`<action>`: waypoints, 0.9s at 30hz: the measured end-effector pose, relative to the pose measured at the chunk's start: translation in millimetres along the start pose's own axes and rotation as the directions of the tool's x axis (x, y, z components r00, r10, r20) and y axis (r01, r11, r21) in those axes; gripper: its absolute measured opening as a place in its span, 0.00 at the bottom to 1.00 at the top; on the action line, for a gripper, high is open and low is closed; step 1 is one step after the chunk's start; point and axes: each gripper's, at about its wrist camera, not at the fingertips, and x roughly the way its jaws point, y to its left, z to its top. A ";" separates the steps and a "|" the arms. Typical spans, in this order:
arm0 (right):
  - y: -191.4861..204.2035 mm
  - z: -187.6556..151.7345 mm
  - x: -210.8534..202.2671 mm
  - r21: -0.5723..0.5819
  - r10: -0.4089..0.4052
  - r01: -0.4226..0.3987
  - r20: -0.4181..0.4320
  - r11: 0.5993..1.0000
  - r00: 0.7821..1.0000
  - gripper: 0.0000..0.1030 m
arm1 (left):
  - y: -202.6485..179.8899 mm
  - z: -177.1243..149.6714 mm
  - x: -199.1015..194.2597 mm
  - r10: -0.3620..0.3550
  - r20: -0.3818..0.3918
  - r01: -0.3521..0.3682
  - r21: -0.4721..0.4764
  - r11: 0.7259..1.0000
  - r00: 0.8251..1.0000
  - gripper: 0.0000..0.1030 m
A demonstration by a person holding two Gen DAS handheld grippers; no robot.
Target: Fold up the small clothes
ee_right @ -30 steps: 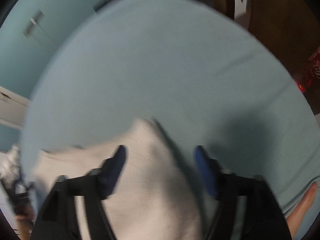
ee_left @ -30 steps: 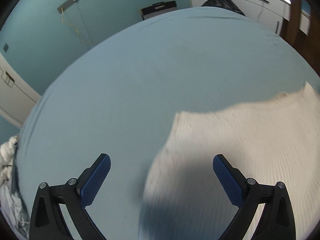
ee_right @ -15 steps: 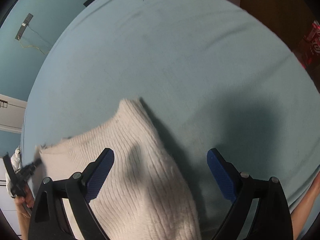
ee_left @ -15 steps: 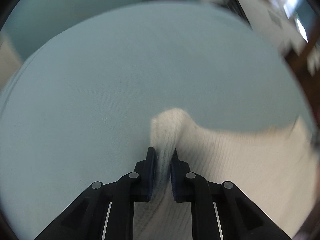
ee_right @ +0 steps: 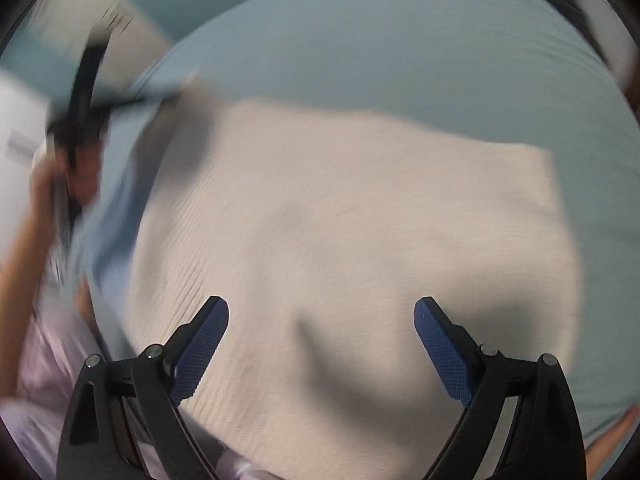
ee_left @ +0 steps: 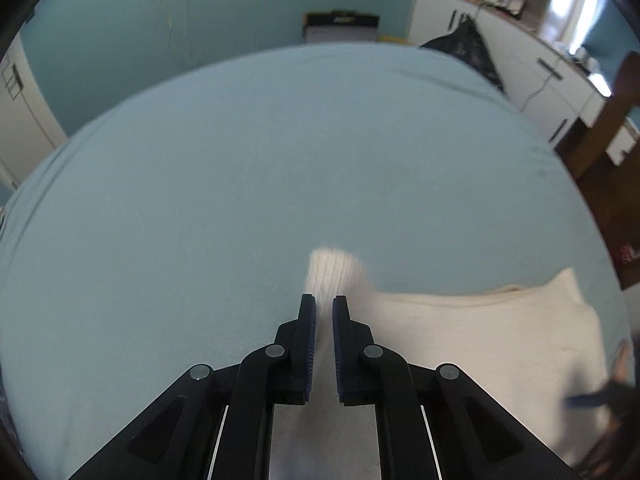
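A cream ribbed knit garment (ee_left: 480,332) lies flat on the light blue bed sheet (ee_left: 240,180). My left gripper (ee_left: 324,300) is shut on the garment's near-left corner, and a tuft of it (ee_left: 332,268) sticks up past the fingertips, lifted off the sheet. In the right wrist view the garment (ee_right: 340,200) fills the middle, blurred by motion. My right gripper (ee_right: 320,308) hovers over it, open wide, with nothing pinched between the blue pads. The left gripper (ee_right: 80,92) shows as a dark blur at the garment's far-left corner.
White cabinets (ee_left: 520,64), a black bag (ee_left: 464,44) and a black box (ee_left: 340,24) stand beyond the bed's far edge. Brown wooden furniture (ee_left: 612,132) is at the right. A person's forearm (ee_right: 20,248) and pale clothing (ee_right: 40,360) are at the left.
The left gripper shut on the garment's corner and raised it. The right gripper swung left from the garment's right edge to over its middle and rolled, staying open.
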 end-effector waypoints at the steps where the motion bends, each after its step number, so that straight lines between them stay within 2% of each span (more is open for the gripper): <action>1: 12.9 -1.7 11.9 -0.045 0.007 -0.008 -0.019 0.999 1.000 0.90 | -8.3 -2.9 -13.8 0.013 -0.003 -0.013 0.012 1.000 1.000 0.07; 2: 21.4 -3.5 24.2 -0.079 0.009 -0.012 -0.041 0.997 0.999 0.90 | -15.8 -7.7 -24.4 0.043 -0.002 -0.043 0.023 0.999 0.999 0.07; 4: 38.2 -6.7 54.7 -0.150 -0.070 0.055 -0.097 0.987 0.993 0.94 | -20.8 -17.5 -36.3 0.108 0.012 -0.109 0.058 0.992 0.994 0.07; 5: 41.3 -8.9 61.6 -0.188 -0.101 0.082 -0.095 0.979 0.990 0.97 | -24.9 -30.4 -42.2 0.163 0.043 -0.167 0.086 0.982 0.986 0.07; 7: 45.5 -13.9 59.3 -0.275 -0.115 0.095 -0.059 0.957 0.992 0.99 | -27.6 -49.4 -51.9 0.230 0.122 -0.241 0.091 0.966 0.966 0.07; 8: 41.8 -13.2 56.0 -0.289 -0.108 0.088 -0.053 0.953 0.993 0.98 | -20.8 -58.9 -50.4 0.256 0.150 -0.271 0.084 0.959 0.955 0.07; 9: 33.1 -13.4 47.8 -0.287 -0.110 0.095 -0.037 0.953 0.993 0.97 | -12.8 -63.6 -48.1 0.261 0.150 -0.274 0.076 0.959 0.954 0.07; 10: 22.4 -12.8 39.8 -0.270 -0.128 0.120 -0.014 0.955 0.992 0.97 | -8.8 -71.0 -44.8 0.251 0.142 -0.262 0.065 0.963 0.957 0.07; 13: -40.1 -4.9 19.6 -0.135 -0.283 0.286 0.043 0.949 0.958 0.97 | -9.8 -89.6 -29.6 0.067 0.046 -0.071 0.084 0.994 0.997 0.07; 14: -63.5 -1.8 10.4 -0.065 -0.320 0.323 0.050 0.944 0.946 0.97 | -9.7 -96.6 -20.1 -0.024 -0.002 0.024 0.095 0.995 1.000 0.07; 15: -89.1 1.2 -0.7 0.015 -0.336 0.336 0.058 0.942 0.940 0.97 | -10.3 -100.8 -12.9 -0.067 -0.028 0.070 0.095 0.993 0.997 0.07; 16: -127.4 3.7 -18.1 0.150 -0.328 0.315 0.073 0.937 0.942 0.97 | -10.7 -104.4 -6.8 -0.093 -0.050 0.097 0.093 0.991 0.994 0.07; 18: -177.9 4.7 -35.4 0.331 -0.285 0.243 0.084 0.912 0.955 0.97 | -9.5 -110.8 17.4 -0.119 -0.111 0.127 0.070 0.989 0.987 0.07; 20: -229.6 5.9 -35.8 0.500 -0.148 0.091 0.076 0.861 0.986 0.97 | -2.8 -123.6 40.8 -0.127 -0.188 0.132 0.015 0.991 0.974 0.07; 21: -245.2 6.5 -31.5 0.551 -0.099 0.043 0.073 0.834 0.992 0.97 | -0.6 -125.0 45.5 -0.141 -0.178 0.143 -0.005 0.990 0.974 0.07; 22: -259.5 8.1 -22.7 0.594 -0.054 0.006 0.062 0.804 0.997 0.97 | 2.4 -124.9 44.2 -0.161 -0.135 0.159 -0.026 0.987 0.978 0.07; 24: -256.5 11.0 -15.8 0.589 -0.080 0.041 0.041 0.807 0.996 0.97 | 7.2 -121.2 48.9 -0.174 -0.127 0.169 -0.053 0.984 0.976 0.07; 25: -242.0 16.2 -18.6 0.526 -0.130 0.083 0.054 0.847 0.990 0.87 | 13.0 -122.0 48.7 -0.183 -0.129 0.175 -0.071 0.982 0.975 0.07; 26: -229.9 20.5 -18.5 0.461 -0.152 0.109 0.058 0.880 0.987 0.71 | 16.7 -122.4 48.6 -0.194 -0.128 0.183 -0.092 0.979 0.973 0.07; 27: -212.8 24.4 -14.4 0.378 -0.180 0.156 0.028 0.913 0.983 0.39 | 17.5 -121.4 49.8 -0.200 -0.129 0.188 -0.101 0.977 0.971 0.07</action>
